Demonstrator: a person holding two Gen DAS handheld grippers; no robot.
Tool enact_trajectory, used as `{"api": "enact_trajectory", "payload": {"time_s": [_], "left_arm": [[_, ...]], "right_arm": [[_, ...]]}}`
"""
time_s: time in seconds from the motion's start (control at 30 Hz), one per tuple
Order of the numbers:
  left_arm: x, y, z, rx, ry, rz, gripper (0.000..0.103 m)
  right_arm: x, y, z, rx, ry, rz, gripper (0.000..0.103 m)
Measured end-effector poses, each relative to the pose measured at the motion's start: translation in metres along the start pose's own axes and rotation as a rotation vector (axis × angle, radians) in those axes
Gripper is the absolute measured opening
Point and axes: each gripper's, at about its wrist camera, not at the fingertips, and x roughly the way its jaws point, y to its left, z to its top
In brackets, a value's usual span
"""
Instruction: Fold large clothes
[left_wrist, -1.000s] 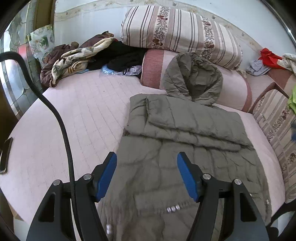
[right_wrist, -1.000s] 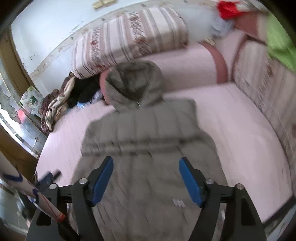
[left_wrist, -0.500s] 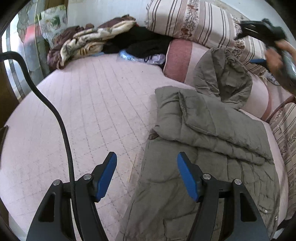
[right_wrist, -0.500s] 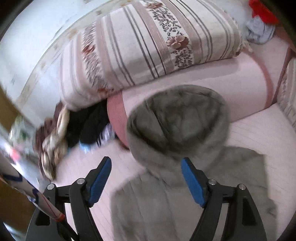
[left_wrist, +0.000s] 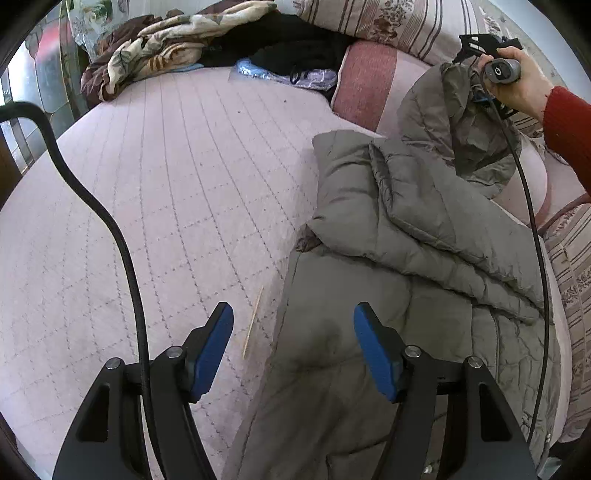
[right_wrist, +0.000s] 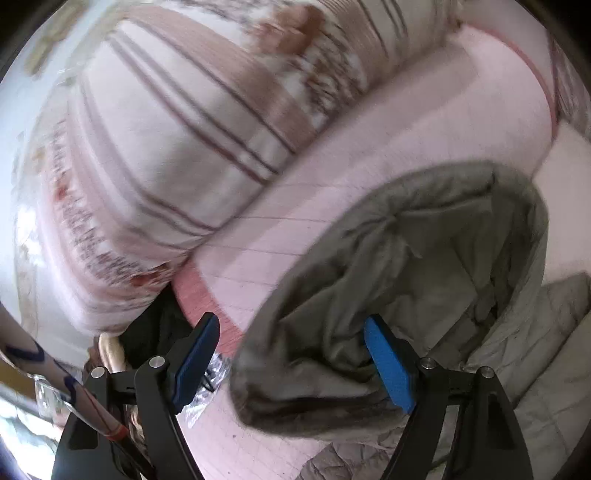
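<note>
A grey-green padded jacket (left_wrist: 402, 280) lies on the pink quilted bed (left_wrist: 166, 192), a sleeve folded across its body. Its hood (left_wrist: 458, 110) leans on a pink bolster. My left gripper (left_wrist: 293, 347) is open and empty, low over the jacket's left edge near the hem. My right gripper (right_wrist: 291, 354) is open, its jaws around the hood's rim (right_wrist: 332, 332), with the right blue pad (right_wrist: 388, 365) against the lining. In the left wrist view, the right gripper (left_wrist: 480, 55) shows held by a hand at the hood's top.
A pile of dark and patterned clothes (left_wrist: 192, 48) lies at the bed's far left corner. A striped pillow (right_wrist: 166, 140) rests on the pink bolster (right_wrist: 332, 184) behind the hood. A thin wooden stick (left_wrist: 253, 321) lies on the bed beside the jacket.
My right gripper has moved forward from above the jacket's body up to the hood and now straddles its rim. My left gripper has shifted left and lower toward the jacket's left edge.
</note>
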Motion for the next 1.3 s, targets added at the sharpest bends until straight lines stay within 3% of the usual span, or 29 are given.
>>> {"api": "enact_trajectory", "payload": {"time_s": [0.1, 0.17, 0.23, 0.33, 0.6, 0.83, 0.97, 1.07, 1.13, 1.3], "left_arm": [[0.001, -0.002, 0.001, 0.004, 0.002, 0.005, 0.067], [0.002, -0.003, 0.001, 0.009, -0.001, 0.014, 0.067], [0.006, -0.003, 0.001, 0.001, 0.014, 0.016, 0.067], [0.009, 0.0, 0.002, -0.021, 0.037, -0.006, 0.067], [-0.007, 0.006, 0.005, -0.063, 0.021, -0.046, 0.067], [-0.011, 0.023, 0.008, -0.139, 0.047, -0.071, 0.067], [-0.018, 0.033, 0.007, -0.171, 0.028, -0.053, 0.067], [-0.02, 0.034, 0.007, -0.165, 0.011, -0.004, 0.067], [-0.02, 0.034, 0.007, -0.155, 0.004, 0.026, 0.067], [-0.024, 0.035, 0.006, -0.149, -0.01, 0.05, 0.067]], "right_arm": [[0.015, -0.013, 0.005, 0.05, 0.021, -0.017, 0.084], [0.017, -0.016, 0.005, 0.029, 0.024, -0.024, 0.076], [0.017, -0.014, 0.004, -0.054, 0.039, -0.047, 0.024], [0.005, -0.015, -0.002, -0.142, 0.045, -0.079, 0.017], [-0.072, -0.023, -0.058, -0.301, 0.081, -0.04, 0.014], [-0.177, -0.052, -0.161, -0.508, 0.097, -0.017, 0.014], [-0.215, -0.099, -0.219, -0.485, 0.136, 0.015, 0.014], [-0.213, -0.128, -0.251, -0.464, 0.16, -0.002, 0.013], [-0.19, -0.147, -0.27, -0.435, 0.214, -0.026, 0.012], [-0.123, -0.176, -0.283, -0.347, 0.256, -0.117, 0.011]]}}
